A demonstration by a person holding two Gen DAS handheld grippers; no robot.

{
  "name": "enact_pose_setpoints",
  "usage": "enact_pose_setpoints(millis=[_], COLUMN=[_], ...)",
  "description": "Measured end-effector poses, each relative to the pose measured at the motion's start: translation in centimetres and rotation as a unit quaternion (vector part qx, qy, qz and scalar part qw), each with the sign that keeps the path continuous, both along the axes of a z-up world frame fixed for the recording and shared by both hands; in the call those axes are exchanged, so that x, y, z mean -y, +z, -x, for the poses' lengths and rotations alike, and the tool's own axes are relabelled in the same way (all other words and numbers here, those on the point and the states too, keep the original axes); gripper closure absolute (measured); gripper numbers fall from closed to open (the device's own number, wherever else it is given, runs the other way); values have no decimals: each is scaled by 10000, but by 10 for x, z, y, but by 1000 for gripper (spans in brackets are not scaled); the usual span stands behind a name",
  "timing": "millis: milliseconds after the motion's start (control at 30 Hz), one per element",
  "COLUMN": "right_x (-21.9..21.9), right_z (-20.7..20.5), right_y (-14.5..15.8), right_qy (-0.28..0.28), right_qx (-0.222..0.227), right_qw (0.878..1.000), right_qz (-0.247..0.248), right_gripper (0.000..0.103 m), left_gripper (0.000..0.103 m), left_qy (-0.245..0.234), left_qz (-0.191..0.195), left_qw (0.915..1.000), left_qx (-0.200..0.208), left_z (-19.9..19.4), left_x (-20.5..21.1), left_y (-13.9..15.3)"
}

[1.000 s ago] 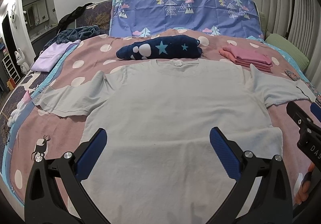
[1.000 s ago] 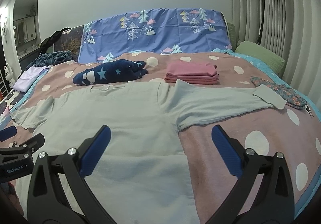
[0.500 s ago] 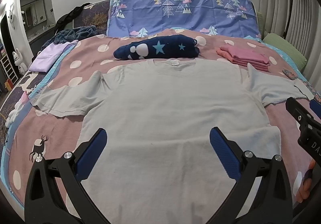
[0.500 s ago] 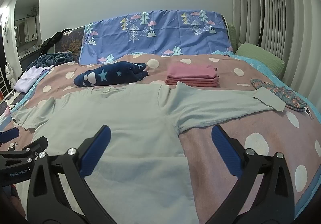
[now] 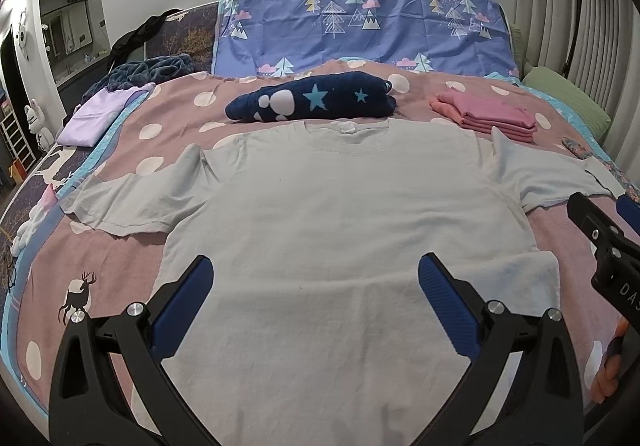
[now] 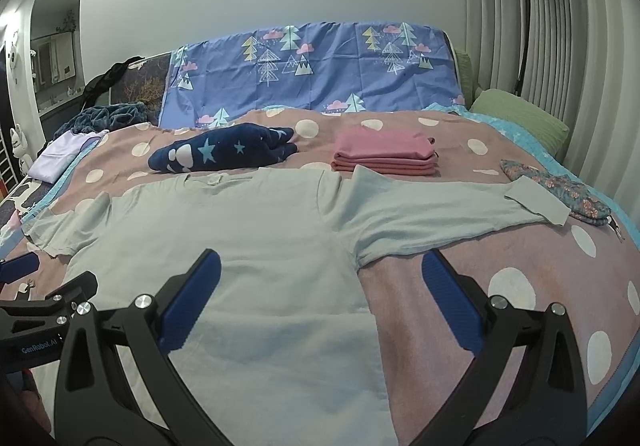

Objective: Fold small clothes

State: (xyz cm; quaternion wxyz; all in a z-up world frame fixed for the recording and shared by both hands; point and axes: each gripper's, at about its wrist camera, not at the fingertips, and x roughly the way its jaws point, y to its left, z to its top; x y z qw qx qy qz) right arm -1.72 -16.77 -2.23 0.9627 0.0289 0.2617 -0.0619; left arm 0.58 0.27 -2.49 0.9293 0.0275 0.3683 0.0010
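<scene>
A pale grey T-shirt (image 5: 344,222) lies flat and face down on the bed, collar toward the headboard, both sleeves spread out. My left gripper (image 5: 314,294) hovers open above its lower body, nothing between the blue pads. In the right wrist view the same T-shirt (image 6: 240,246) fills the left half, its right sleeve (image 6: 440,214) stretched toward the bed's right side. My right gripper (image 6: 320,294) is open too, over the shirt's right side seam and the bedspread. Each gripper shows at the edge of the other's view.
Behind the collar lie a folded navy star-print garment (image 5: 316,102) and a folded pink stack (image 5: 488,118). A lilac cloth (image 5: 100,114) sits at the far left, a floral cloth (image 6: 560,190) and green pillow (image 6: 520,118) at the right. The pink dotted bedspread (image 6: 500,258) covers the bed.
Both grippers have drawn back and risen slightly, so the shirt looks a little farther away. Neither has closed, and the shirt has not moved.
</scene>
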Motion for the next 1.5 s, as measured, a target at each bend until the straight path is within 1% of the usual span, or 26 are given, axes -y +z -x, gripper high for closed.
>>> enact_pose_setpoints(millis=[500,700,833,1000,1100,1267,1300,1333,1400,1433,1500], right_x=[0,1,3,1,1,0,0,-2,-3,-4,-6], right_z=[-1,-1,0,-1,-2,-3,-4,-5,-8,-9,-12], right_y=[2,3,5,5,5,5,6,6,6,6,5], right_qy=[-13,-20,-45,-130,-136,-136,-132,-126,-107,-102,-92], right_qx=[-4,12,15,9,-2,4,5,7,4,-2,-21], right_qw=[10000,10000,10000,9999,9999,9999,9999,9999,9999,9999,9999], right_qz=[9,25,40,62,76,78,84,92,118,127,142], right_gripper=[2,2,2,2,2,2,2,2,2,2,2], left_gripper=[1,1,1,1,1,1,1,1,1,1,1], left_qy=[-51,-112,-103,102,248,220,166,-7,-311,-263,-14], left_qz=[23,90,223,439,416,544,621,792,1103,1154,1217], left_qw=[10000,9998,9996,9988,9978,9948,9936,9905,9842,9841,9850], left_qx=[48,102,139,215,451,828,934,1122,1348,1328,1224], left_z=[0,2,1,-2,1,4,5,7,8,6,-1], left_x=[2,0,-5,-18,-25,-36,-38,-42,-48,-51,-59], left_y=[1,-1,-2,-3,0,5,6,5,4,2,-2])
